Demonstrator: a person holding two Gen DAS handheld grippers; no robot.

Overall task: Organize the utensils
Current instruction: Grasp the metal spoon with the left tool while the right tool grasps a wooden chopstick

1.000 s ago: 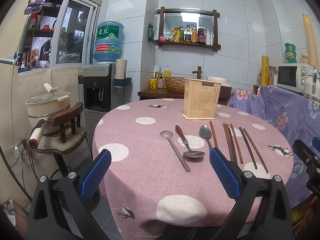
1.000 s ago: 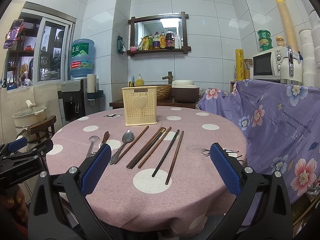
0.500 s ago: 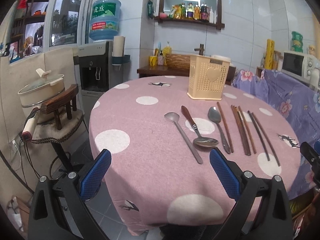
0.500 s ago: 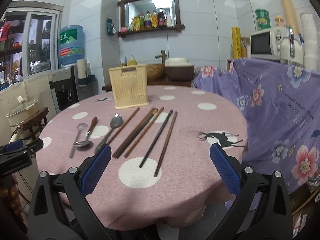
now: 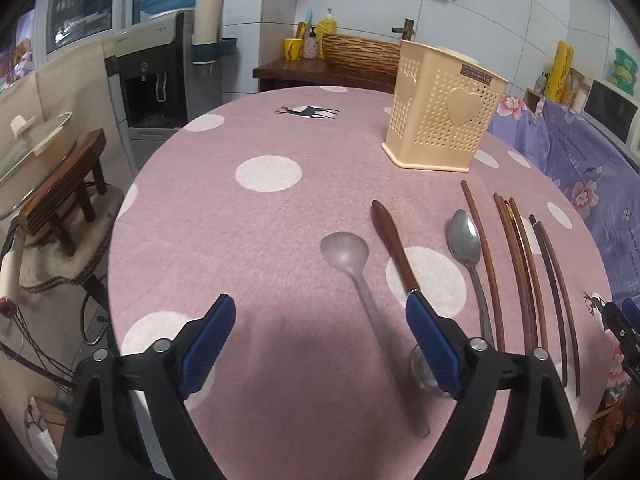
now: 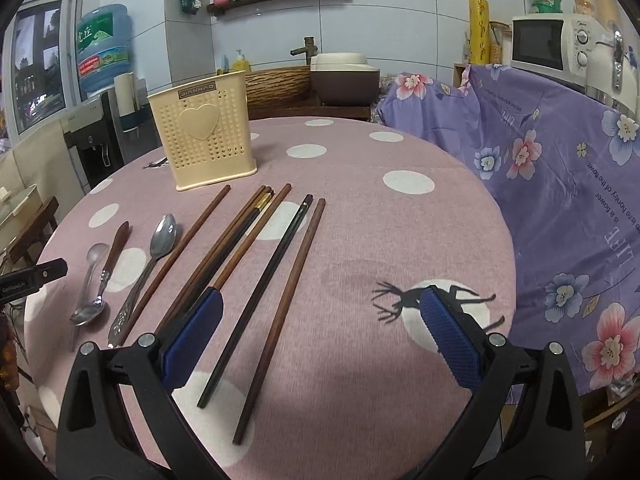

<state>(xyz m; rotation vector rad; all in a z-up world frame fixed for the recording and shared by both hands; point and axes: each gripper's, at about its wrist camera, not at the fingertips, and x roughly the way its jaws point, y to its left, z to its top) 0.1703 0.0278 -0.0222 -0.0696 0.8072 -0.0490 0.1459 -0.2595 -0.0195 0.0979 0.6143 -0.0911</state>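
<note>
A cream perforated utensil holder (image 5: 444, 120) (image 6: 204, 136) stands upright at the far side of the pink dotted table (image 5: 260, 232). In front of it lie a pale spoon (image 5: 360, 280), a wooden-handled spoon (image 5: 394, 244), a steel spoon (image 5: 466, 248) (image 6: 154, 252) and several wooden chopsticks (image 5: 520, 264) (image 6: 260, 256). My left gripper (image 5: 320, 344) is open and empty, low over the pale spoon's handle. My right gripper (image 6: 320, 340) is open and empty, over the near ends of the right-hand chopsticks.
A purple flowered cloth (image 6: 560, 184) covers furniture to the right of the table. A water dispenser (image 5: 160, 72), a wooden stool (image 5: 60, 192) and a pot stand to the left. A sink counter (image 6: 304, 92) is behind the table.
Both grippers have moved forward and down over the table, closer to the utensils. Both have stayed open. No utensil has moved.
</note>
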